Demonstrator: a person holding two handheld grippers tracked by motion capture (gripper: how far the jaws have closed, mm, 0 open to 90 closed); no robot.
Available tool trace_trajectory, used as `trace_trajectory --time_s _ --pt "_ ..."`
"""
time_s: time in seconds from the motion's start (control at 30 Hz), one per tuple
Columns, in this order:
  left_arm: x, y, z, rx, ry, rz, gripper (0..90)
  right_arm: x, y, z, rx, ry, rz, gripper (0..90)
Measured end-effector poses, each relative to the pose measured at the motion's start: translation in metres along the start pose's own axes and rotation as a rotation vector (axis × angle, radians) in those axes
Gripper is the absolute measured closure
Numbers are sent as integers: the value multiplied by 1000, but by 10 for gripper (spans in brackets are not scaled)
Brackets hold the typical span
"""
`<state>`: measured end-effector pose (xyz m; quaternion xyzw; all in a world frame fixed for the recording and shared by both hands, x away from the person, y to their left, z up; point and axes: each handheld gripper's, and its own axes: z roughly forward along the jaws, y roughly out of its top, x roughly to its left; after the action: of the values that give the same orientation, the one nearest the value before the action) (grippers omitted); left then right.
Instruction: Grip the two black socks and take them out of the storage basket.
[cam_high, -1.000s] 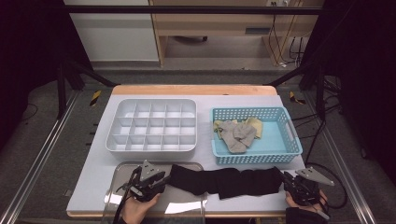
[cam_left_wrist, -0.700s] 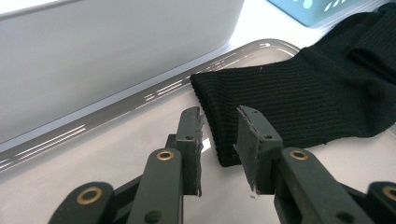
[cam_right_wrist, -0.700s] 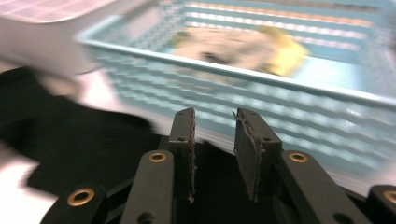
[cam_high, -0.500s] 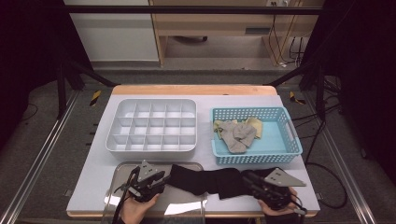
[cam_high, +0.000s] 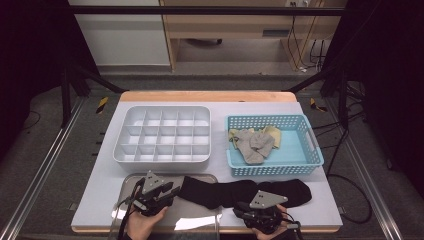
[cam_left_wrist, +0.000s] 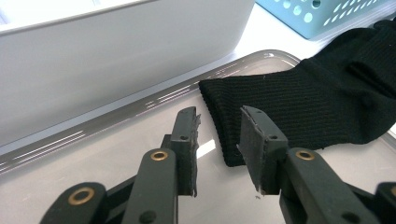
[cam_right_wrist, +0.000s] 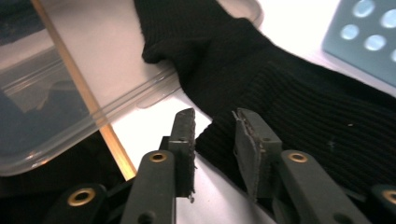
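A black sock (cam_high: 240, 192) lies stretched left to right along the near edge of a white table (cam_high: 100, 175). Its left end, the ribbed cuff, rests on a clear tray lid (cam_high: 200, 215) at the near left; its right end reaches just below a blue basket (cam_high: 312, 150). The left gripper (cam_high: 167, 195), held in a hand at the near left, sits over the lid just beside the cuff. In the left gripper view its jaws stand apart, released, having just been opening; the cuff edge (cam_left_wrist: 224, 121) lies between and just beyond the pads, which do not press on it. The right gripper (cam_high: 245, 212), held in a hand at the near edge, sits near the middle of the sock. In the right gripper view its jaws are likewise parted and have just been opening, poised over the sock's near edge (cam_right_wrist: 215, 135) without pinching it. Farther back, a white divided box (cam_high: 162, 135) stands at the left, and the basket at the right holds grey and yellow socks (cam_high: 252, 142).
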<state>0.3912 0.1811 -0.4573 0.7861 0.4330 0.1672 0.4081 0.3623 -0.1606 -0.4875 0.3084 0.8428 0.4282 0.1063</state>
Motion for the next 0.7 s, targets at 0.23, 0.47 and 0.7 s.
trace_trajectory --time_s 0.23,0.47,0.7 --pt "0 0 0 5 -2 4 656 1 0 2 13 -27 -25 770" --pt "0 0 -1 1 -5 4 658 -3 5 -9 -35 -3 14 856" --pt "-3 1 -1 -4 -19 16 659 -14 18 -43 -156 113 99 849"
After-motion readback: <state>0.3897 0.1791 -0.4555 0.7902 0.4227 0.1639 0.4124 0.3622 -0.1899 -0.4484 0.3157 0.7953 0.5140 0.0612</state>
